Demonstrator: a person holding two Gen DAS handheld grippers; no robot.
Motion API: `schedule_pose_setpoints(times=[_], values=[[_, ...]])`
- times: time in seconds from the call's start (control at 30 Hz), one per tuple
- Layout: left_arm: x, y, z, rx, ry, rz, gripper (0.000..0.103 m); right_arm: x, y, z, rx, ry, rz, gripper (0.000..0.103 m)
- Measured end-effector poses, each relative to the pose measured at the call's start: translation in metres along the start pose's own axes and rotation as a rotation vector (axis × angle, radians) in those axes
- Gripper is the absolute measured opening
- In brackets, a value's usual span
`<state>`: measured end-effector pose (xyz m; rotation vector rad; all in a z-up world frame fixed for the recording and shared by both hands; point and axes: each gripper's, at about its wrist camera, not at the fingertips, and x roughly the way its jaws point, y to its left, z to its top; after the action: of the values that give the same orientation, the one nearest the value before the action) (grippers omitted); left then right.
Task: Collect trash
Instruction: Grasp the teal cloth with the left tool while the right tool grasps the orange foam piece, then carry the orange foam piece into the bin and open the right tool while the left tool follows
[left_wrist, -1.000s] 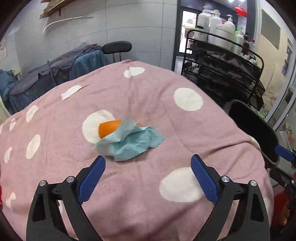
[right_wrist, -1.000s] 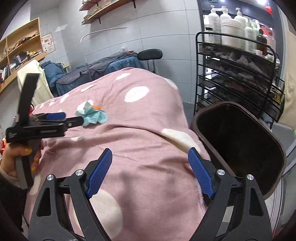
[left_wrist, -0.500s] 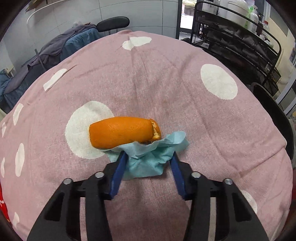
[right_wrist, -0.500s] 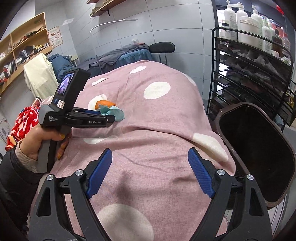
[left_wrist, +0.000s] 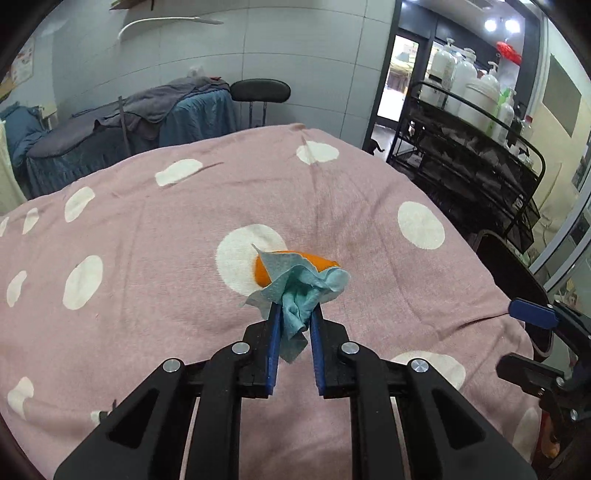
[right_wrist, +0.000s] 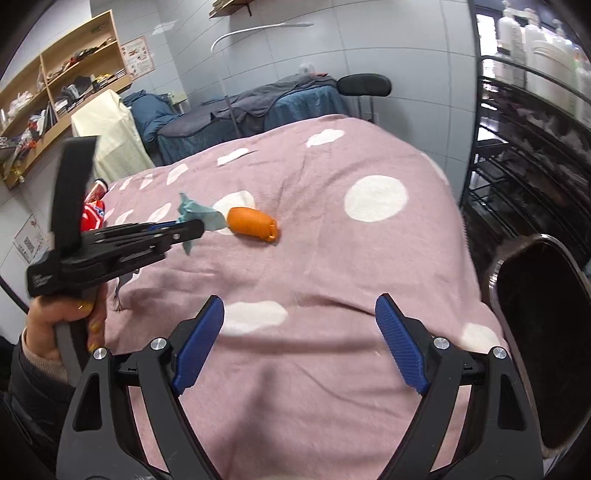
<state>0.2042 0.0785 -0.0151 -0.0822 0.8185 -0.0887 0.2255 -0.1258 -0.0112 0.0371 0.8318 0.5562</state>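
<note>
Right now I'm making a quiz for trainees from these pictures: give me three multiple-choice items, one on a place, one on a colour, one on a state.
1. Where does the orange peel lie?
A. in the bin
B. on the blanket
C. on the rack
2. What colour is the tissue?
A. light blue
B. yellow
C. red
3. How do the left gripper's jaws stand?
A. wide open
B. shut on nothing
C. shut on the tissue

B: the peel rests on the pink dotted blanket, beside a white dot.
A: the tissue is pale blue in both views.
C: the blue pads pinch the bunched tissue.
</note>
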Motion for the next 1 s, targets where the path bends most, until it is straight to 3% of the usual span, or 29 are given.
schedule_pose_setpoints(times=[0.3, 0.67, 0.77, 0.9, 1.0], values=[[-0.027, 0.02, -0.02, -0.08, -0.044, 0.044, 0.015, 0.077, 0.036, 0.042, -0.099, 0.17, 0.047, 0.084], [-0.039, 0.038, -0.038, -0.137, -0.05, 0.034, 0.015, 0.178, 0.066, 0.079, -0.228, 0.352, -0.031, 0.081], [-0.039, 0.037, -0.04, -0.138, -0.047, 0.025, 0.015, 0.19, 0.071, 0.082, -0.26, 0.35, -0.06, 0.074], [-0.038, 0.035, -0.042, -0.147, -0.044, 0.0, 0.015, 0.19, 0.078, 0.081, -0.296, 0.322, -0.088, 0.052], [-0.038, 0.031, -0.044, -0.143, -0.046, -0.009, 0.015, 0.189, 0.08, 0.079, -0.307, 0.316, -0.08, 0.043]])
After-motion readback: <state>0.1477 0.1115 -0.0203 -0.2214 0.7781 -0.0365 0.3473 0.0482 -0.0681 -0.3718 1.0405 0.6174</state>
